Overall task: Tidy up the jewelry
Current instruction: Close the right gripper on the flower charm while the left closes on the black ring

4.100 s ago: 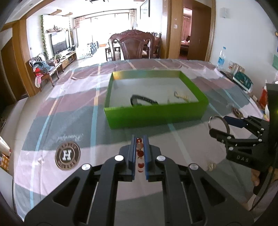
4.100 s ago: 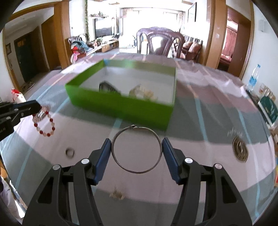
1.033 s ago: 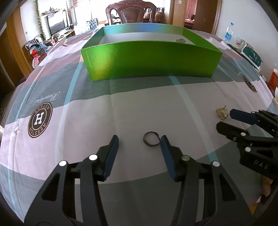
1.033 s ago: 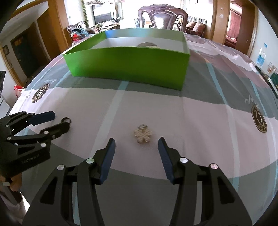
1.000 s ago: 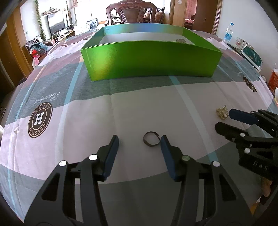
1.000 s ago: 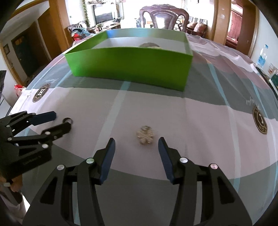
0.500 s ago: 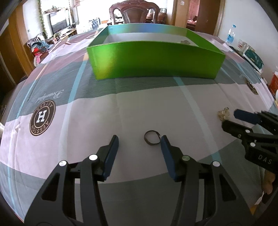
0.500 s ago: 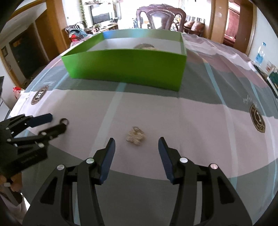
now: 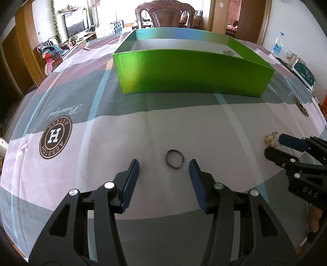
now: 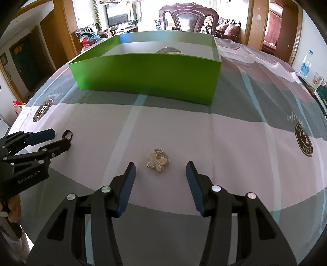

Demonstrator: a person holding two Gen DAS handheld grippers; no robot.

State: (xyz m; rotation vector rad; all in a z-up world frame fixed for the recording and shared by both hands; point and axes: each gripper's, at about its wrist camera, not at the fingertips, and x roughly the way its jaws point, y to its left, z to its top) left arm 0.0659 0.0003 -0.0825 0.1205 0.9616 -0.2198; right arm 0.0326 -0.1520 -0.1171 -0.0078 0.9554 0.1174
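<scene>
A small dark ring (image 9: 174,159) lies on the tablecloth just ahead of my open, empty left gripper (image 9: 164,165), nearer its right finger. It also shows in the right wrist view (image 10: 68,134). A pale pearl cluster piece (image 10: 157,160) lies between the tips of my open, empty right gripper (image 10: 160,168); in the left wrist view it (image 9: 270,139) sits at that gripper's tips. The green box (image 9: 190,73) stands farther back, with some jewelry inside (image 10: 169,50), mostly hidden by its wall.
The table has a pink and grey cloth with round "H" logos (image 9: 55,137). A wooden chair (image 10: 189,18) stands behind the box. A water bottle (image 9: 277,46) and packets stand at the far right edge.
Both grippers held a bead bracelet and a large hoop 4 s ago; now both are empty. Over the last second both stay open; the right one has shifted so the pearl piece is centred.
</scene>
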